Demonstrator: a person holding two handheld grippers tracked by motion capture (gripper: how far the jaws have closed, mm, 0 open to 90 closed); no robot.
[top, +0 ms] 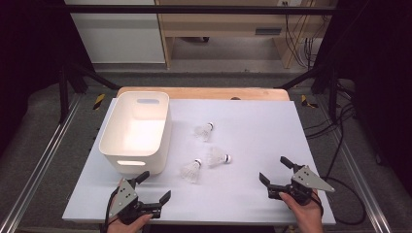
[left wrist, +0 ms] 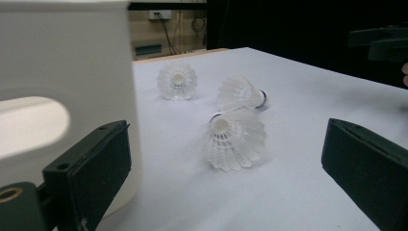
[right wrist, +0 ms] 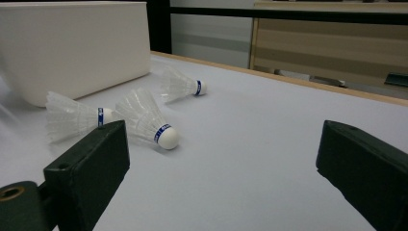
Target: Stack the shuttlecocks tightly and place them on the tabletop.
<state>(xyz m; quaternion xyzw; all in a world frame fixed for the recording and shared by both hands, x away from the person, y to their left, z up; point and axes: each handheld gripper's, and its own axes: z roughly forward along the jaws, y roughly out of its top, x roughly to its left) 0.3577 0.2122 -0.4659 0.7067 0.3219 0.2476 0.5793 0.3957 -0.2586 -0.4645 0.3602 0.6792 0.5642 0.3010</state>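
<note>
Three shuttlecocks lie on the white worktop just right of the white bin: the near shuttlecock, the middle shuttlecock and the far shuttlecock. All are outside the bin, which looks empty.

The left hand-held gripper sits at the near left edge with its jaws spread wide and nothing between them, the near shuttlecock ahead of it. The right hand-held gripper rests at the near right, also wide open and empty, well apart from the shuttlecocks.

The likely trouble is the feathers: closing hard across a skirt could crush or bend it, so the cork end is the safer grip. These things are light and round, so a jaw brushing one may roll it away or knock it into its neighbour. The left hand-held gripper is close to the bin wall and could bump it.
</note>
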